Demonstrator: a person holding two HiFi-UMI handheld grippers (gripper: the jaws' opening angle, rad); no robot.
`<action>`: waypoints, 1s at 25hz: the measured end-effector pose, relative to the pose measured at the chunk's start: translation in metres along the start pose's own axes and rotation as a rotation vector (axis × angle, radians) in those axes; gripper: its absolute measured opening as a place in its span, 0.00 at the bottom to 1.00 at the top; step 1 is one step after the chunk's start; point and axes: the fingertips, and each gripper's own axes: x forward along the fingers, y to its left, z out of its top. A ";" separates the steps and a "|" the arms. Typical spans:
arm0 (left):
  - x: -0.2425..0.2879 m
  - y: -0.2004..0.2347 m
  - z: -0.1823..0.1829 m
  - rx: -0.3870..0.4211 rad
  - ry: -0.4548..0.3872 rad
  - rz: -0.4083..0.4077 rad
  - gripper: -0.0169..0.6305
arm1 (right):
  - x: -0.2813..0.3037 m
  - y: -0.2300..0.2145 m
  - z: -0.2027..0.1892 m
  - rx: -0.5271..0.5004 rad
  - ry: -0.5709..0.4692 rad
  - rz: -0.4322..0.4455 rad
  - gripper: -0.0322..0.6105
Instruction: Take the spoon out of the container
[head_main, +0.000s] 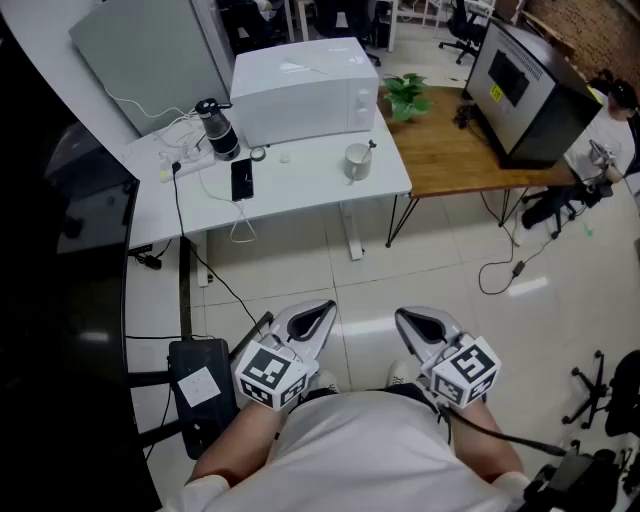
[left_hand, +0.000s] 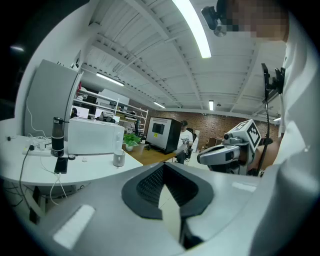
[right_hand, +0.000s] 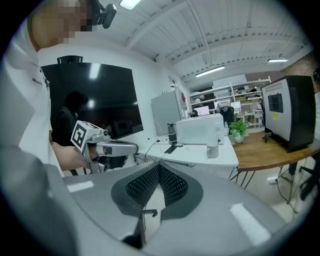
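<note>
- the task has not properly begun: the person stands back on the pale tiled floor (head_main: 440, 260), well apart from the white table (head_main: 300, 195), with both tools held close to the body.
- the small pale grey cup-shaped container (head_main: 356, 162) stands upright near the table's right front corner, just in front of the white box-shaped microwave (head_main: 305, 88). the thin spoon (head_main: 371, 147) sticks up out of its rim, handle leaning to the right.
- the left claw (head_main: 322, 312) has its jaws pressed together at the tips with nothing between them. the right claw (head_main: 408, 320) is likewise closed and empty.
- the step in hand looks like the approach, ahead of any reach.
- the next move likely calls for stepping up to the table, spreading one claw's jaws and lining them on the spoon's exposed handle above the rim. the other claw may need to steady the light container so it does not tip as the spoon lifts.
</note>
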 end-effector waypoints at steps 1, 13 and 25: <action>-0.002 0.006 0.000 0.003 0.002 -0.002 0.03 | 0.007 0.002 0.002 0.000 -0.003 -0.002 0.06; 0.006 0.073 0.004 -0.017 -0.016 0.001 0.03 | 0.075 -0.015 0.022 0.006 -0.001 -0.014 0.06; 0.130 0.151 0.049 -0.029 -0.004 0.102 0.03 | 0.155 -0.161 0.086 -0.043 -0.012 0.101 0.06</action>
